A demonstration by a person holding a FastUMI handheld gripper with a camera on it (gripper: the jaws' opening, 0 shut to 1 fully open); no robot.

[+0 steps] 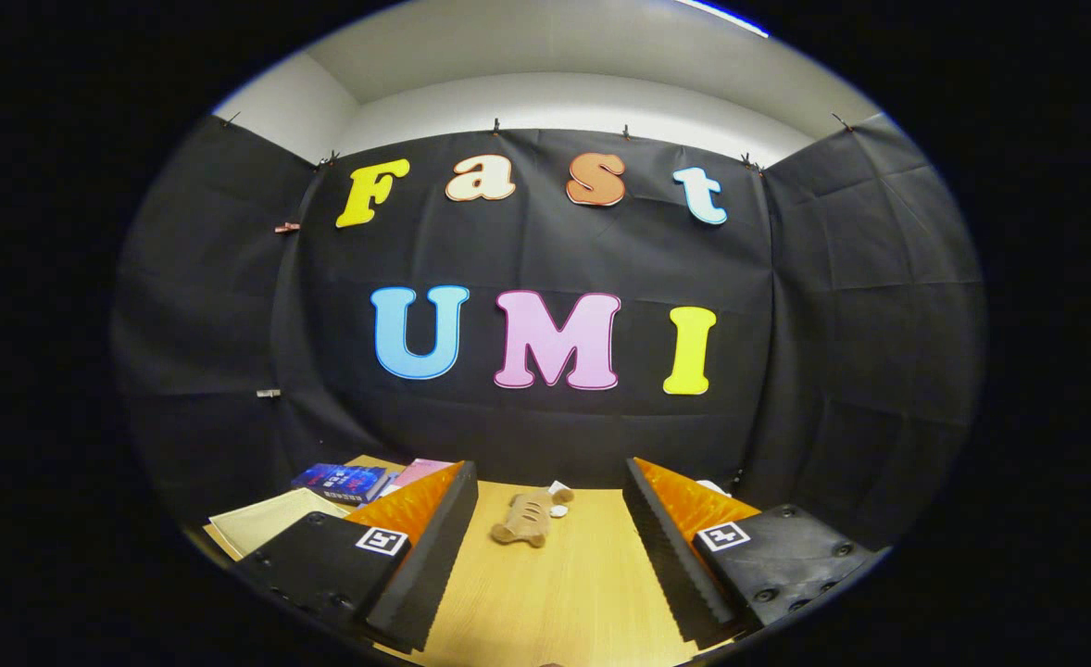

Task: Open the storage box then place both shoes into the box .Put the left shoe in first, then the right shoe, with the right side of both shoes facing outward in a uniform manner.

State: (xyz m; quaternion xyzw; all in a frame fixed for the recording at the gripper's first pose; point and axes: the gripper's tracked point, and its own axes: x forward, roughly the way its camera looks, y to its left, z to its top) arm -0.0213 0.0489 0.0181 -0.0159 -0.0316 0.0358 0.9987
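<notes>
Black cloth booth wall [545, 426] behind, pale ceiling above, wooden tabletop [545, 593] below. Gripper [550, 519] held level over the near table edge, looking straight at the back wall; fingers spread wide, nothing between the pads, no contact with anything.

On the table beyond the fingers, roughly midway between them: small tan shoe [529, 519], lying on its side, toe direction hard to tell. Just past it a small white item [559, 508], too small to identify; possibly part of the second shoe, cannot say. Beyond the left finger: dark blue book [342, 480], pink sheet [420, 470], cream folder [272, 521].

Storage box: cannot locate from this view, so lid state unknown.

Step in hand, as judgement: cannot settle. Open, unloaded fingers fit an approach to the box lid, equally a pause between placements.

Next move calls for: finding the box, confirming lid state, sorting left shoe from right.
</notes>
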